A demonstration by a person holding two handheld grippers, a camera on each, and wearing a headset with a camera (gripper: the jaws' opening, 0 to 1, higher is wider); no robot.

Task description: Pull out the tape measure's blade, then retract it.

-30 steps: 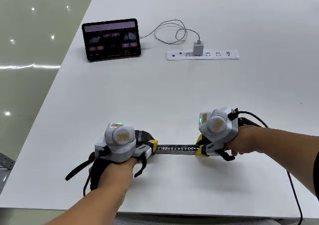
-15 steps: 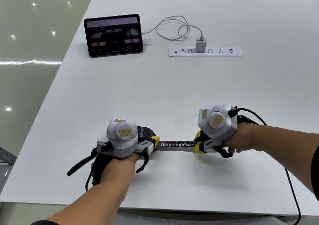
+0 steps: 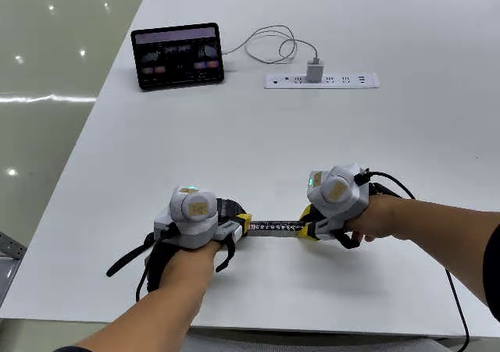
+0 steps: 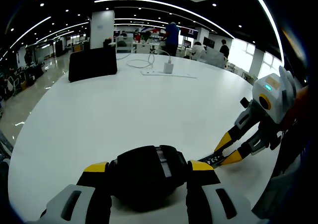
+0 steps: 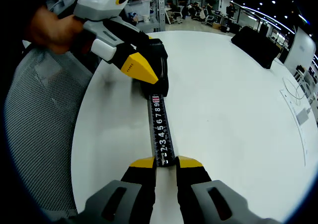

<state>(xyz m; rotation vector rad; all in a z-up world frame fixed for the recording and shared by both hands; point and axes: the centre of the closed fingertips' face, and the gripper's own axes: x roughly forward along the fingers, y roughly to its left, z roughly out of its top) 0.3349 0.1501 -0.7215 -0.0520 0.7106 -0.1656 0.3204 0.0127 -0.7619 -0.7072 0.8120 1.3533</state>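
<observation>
Our left gripper point(image 4: 149, 167) clamps the tape measure case point(image 5: 160, 60) and our right gripper point(image 5: 165, 162) pinches the blade point(image 5: 160, 129) at its tip, both well nearer us than the power strip point(image 3: 322, 80). We judge that if the pinch slips, the blade snaps back uncontrolled.

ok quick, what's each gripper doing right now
left gripper: shut on the tape measure case.
right gripper: shut on the end of the blade, which is partly pulled out.
</observation>
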